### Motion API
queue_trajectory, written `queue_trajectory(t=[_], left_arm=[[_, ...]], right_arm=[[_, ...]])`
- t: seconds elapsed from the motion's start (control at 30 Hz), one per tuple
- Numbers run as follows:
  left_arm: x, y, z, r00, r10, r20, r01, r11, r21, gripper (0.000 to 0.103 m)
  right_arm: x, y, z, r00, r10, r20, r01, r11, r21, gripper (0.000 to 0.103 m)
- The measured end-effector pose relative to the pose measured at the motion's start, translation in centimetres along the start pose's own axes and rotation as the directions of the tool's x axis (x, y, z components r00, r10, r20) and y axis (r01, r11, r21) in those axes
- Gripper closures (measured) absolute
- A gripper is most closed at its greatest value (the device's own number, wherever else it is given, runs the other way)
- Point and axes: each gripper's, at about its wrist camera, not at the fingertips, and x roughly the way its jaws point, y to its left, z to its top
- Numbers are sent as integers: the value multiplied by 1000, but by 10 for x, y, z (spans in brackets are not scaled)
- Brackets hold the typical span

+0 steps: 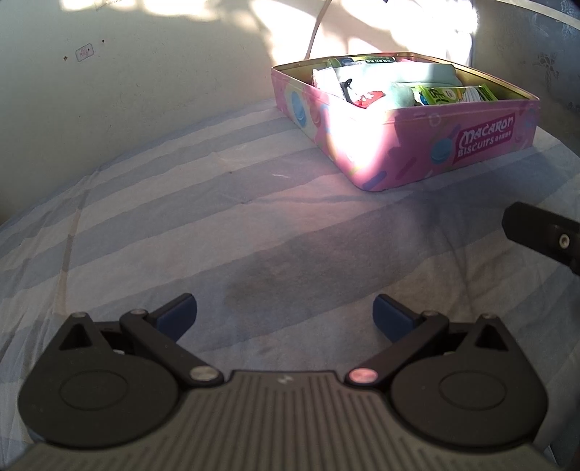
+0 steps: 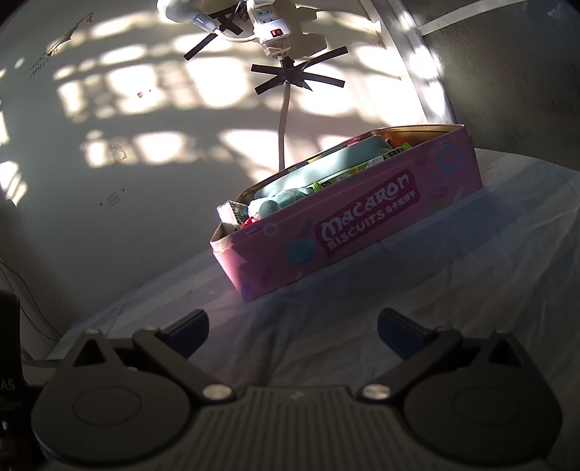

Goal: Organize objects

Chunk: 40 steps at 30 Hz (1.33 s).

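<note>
A pink Macaron Biscuits tin [image 1: 471, 143] [image 2: 362, 224] sits lidless on a blue striped sheet [image 1: 217, 224], near the wall. Several small things fill it: a teal case [image 1: 409, 72] [image 2: 340, 163], green packets [image 1: 449, 95], a teal round toy [image 1: 397, 95] [image 2: 286, 197]. My left gripper [image 1: 284, 315] hovers open over bare sheet, well short of the tin, nothing between its blue pads. My right gripper [image 2: 293, 328] is open too, low over the sheet just before the tin's near corner. A black part of the right gripper [image 1: 543, 235] shows at the left wrist view's right edge.
A white wall [image 2: 145, 163] rises right behind the tin. A power strip [image 2: 270, 29] is taped to it, with its cord [image 2: 283, 126] hanging down behind the tin. Striped sheet stretches left of and in front of the tin.
</note>
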Motion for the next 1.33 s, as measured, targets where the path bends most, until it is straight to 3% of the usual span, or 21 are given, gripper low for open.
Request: queue_trajectory(t=[1.03,1.33], left_arm=[[1,6,0,1000,-25,-9,25,1000,-18,0],[-1,10,2,998,-68,8,69,997,-33,0]], right_arm=[[3,2,-2,1000,-4,-7,4,1000,-5,0],[5,5,0,1000,-1,-14,1,1000,-19,0]])
